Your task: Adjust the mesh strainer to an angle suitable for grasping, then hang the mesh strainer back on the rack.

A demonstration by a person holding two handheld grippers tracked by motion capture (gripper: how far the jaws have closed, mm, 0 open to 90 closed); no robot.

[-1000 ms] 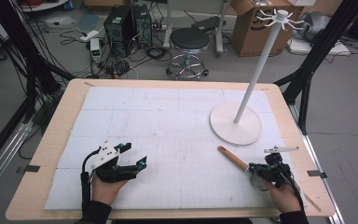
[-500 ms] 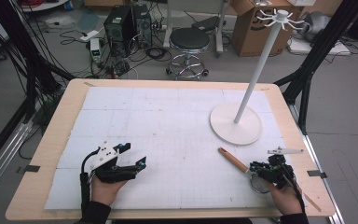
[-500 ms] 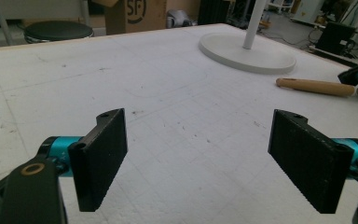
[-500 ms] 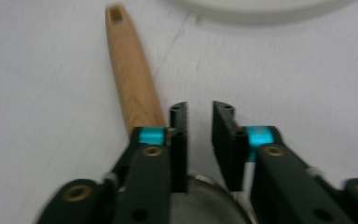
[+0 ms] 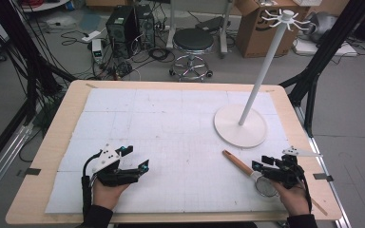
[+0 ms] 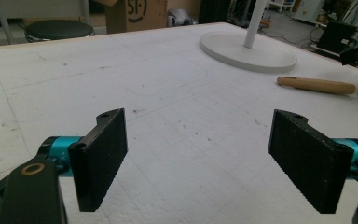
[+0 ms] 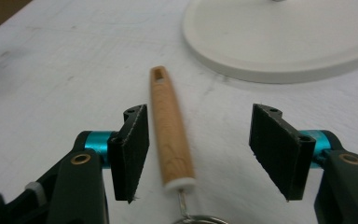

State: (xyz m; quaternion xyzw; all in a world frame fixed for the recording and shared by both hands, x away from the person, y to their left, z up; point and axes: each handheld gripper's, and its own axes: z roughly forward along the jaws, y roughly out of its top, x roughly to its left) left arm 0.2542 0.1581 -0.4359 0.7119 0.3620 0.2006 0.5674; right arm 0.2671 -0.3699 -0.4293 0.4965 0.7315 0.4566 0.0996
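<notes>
A small strainer lies on the white mat at the front right, its wooden handle (image 5: 236, 162) pointing up-left and its wire mesh head (image 5: 266, 186) under my right hand. My right gripper (image 5: 260, 162) is open over the handle's near end. In the right gripper view the handle (image 7: 168, 126) lies between the jaws of the right gripper (image 7: 200, 154), closer to the left one and touching neither. My left gripper (image 5: 137, 158) rests open at the front left with nothing between its fingers; its own view shows the left gripper (image 6: 198, 158) over bare mat and the handle (image 6: 317, 85) far off.
A white stand with a round base (image 5: 240, 127) and a tall pole (image 5: 266, 66) topped with hooks stands at the back right, just beyond the strainer. The foam mat (image 5: 171, 123) covers most of the wooden table (image 5: 52, 142). A stool and boxes sit on the floor behind.
My right gripper has edged slightly forward and left along the strainer's handle. The left gripper has stayed put.
</notes>
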